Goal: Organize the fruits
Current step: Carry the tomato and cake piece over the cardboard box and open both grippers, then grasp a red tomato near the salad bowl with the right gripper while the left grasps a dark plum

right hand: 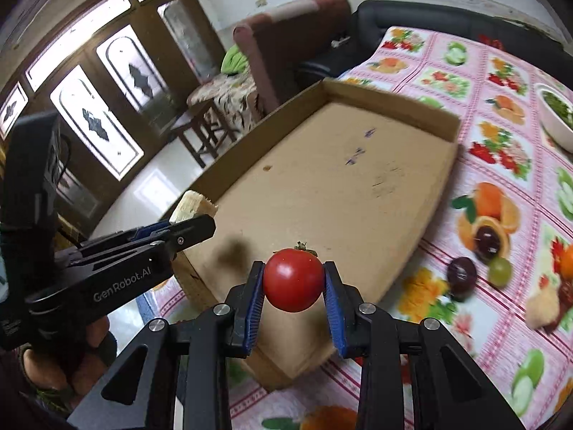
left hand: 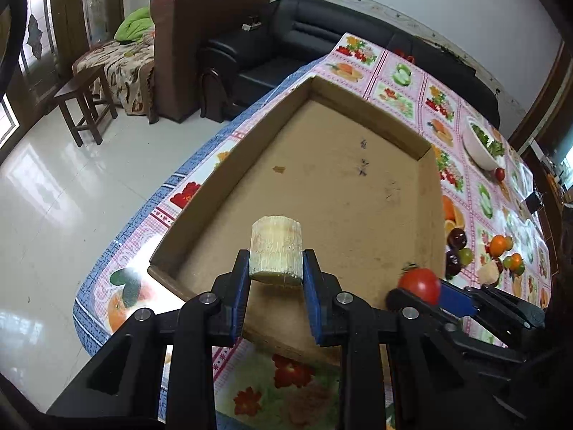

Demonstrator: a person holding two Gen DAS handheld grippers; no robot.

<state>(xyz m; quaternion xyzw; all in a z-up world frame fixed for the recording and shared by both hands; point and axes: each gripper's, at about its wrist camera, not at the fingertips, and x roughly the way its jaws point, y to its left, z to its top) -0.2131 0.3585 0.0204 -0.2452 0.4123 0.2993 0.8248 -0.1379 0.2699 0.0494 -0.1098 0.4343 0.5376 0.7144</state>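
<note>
My left gripper [left hand: 275,268] is shut on a pale yellow sugarcane chunk [left hand: 275,251] and holds it above the near end of a shallow cardboard tray [left hand: 358,179]. My right gripper [right hand: 293,279] is shut on a red tomato [right hand: 293,279] above the tray's near edge [right hand: 272,369]. The tomato also shows in the left wrist view [left hand: 419,285], right of the chunk. The chunk shows in the right wrist view [right hand: 191,206], at the left. The tray holds nothing.
Loose fruit lies on the fruit-print tablecloth right of the tray: dark plums [left hand: 456,238], a green grape [left hand: 465,255], small oranges [left hand: 499,244], a pale chunk [left hand: 489,273]. A white bowl of greens [left hand: 481,143] stands farther back. A sofa and a wooden stool stand beyond the table's left edge.
</note>
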